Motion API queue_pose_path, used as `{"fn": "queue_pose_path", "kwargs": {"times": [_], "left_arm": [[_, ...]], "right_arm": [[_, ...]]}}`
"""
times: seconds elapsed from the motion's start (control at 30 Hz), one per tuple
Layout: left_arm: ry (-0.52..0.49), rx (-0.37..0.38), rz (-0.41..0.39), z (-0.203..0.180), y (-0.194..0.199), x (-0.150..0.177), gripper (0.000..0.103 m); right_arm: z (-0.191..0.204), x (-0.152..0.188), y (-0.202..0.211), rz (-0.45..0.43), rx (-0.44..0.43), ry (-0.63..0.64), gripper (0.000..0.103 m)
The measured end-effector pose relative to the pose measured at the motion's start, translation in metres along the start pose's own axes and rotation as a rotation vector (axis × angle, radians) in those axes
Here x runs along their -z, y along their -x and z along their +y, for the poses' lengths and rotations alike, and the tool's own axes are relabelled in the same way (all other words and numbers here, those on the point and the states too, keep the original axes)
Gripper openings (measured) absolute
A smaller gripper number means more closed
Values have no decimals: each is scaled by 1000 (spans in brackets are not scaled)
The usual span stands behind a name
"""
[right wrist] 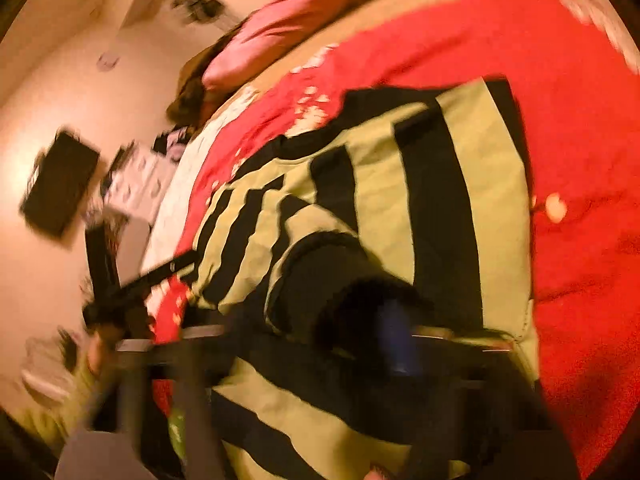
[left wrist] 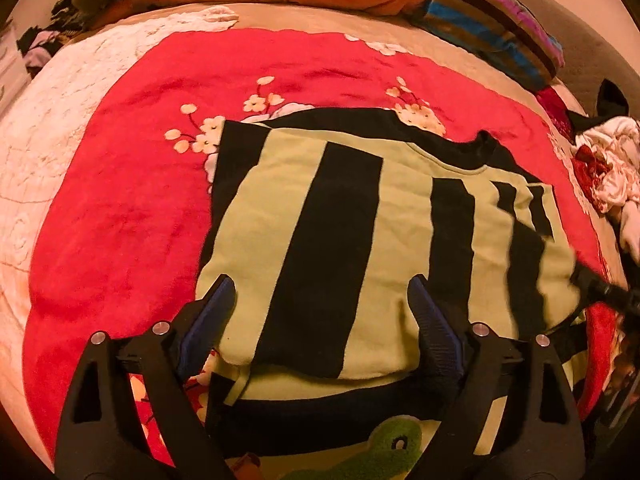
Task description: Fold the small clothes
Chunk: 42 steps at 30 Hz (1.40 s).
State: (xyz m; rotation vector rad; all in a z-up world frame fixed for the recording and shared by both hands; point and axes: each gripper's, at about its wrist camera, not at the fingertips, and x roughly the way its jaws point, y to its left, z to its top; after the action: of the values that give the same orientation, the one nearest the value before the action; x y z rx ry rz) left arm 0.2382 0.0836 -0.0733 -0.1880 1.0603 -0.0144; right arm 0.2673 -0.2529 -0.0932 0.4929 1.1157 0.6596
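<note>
A soft fleece sweater (left wrist: 360,216) with broad green and black stripes lies flat on the plush red blanket (left wrist: 120,208). The left gripper (left wrist: 320,308) stands spread over its near hem. The blurred right gripper (right wrist: 394,336) is pressed together on the black ribbed cuff (right wrist: 340,280).

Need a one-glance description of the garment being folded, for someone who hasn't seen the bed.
Start at the red floral blanket covering the bed. The sweater lies flat at its centre, below the open left gripper. Only it has broad pale green and black stripes; the clothes pile alongside is white and red.
</note>
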Motion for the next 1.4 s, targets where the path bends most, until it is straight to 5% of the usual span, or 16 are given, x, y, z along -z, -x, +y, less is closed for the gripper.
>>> {"fn": "queue_pose_path", "kwargs": {"times": [0.23, 0.43, 0.67, 0.87, 1.03, 1.07, 1.1, 1.4], "left_arm": [[-50, -12, 12, -24, -14, 2, 86], [-95, -53, 23, -28, -24, 8, 87], [-57, 8, -59, -23, 14, 6, 87], [-92, 4, -10, -34, -2, 10, 87], [-73, -15, 57, -27, -26, 17, 87], [-72, -7, 53, -26, -25, 18, 87], [-74, -2, 51, -25, -25, 19, 87], [-86, 1, 43, -25, -27, 23, 89]], "right_arm": [[30, -35, 42, -107, 178, 196, 3], [-11, -51, -1, 16, 318, 118, 17], [-41, -22, 38, -169, 90, -62, 31], [-17, -5, 38, -153, 140, 93, 39], [-9, -9, 7, -98, 235, 166, 39], [-13, -9, 5, -84, 237, 160, 29], [-16, -10, 1, -67, 258, 161, 7], [-23, -5, 22, -67, 261, 176, 6]]}}
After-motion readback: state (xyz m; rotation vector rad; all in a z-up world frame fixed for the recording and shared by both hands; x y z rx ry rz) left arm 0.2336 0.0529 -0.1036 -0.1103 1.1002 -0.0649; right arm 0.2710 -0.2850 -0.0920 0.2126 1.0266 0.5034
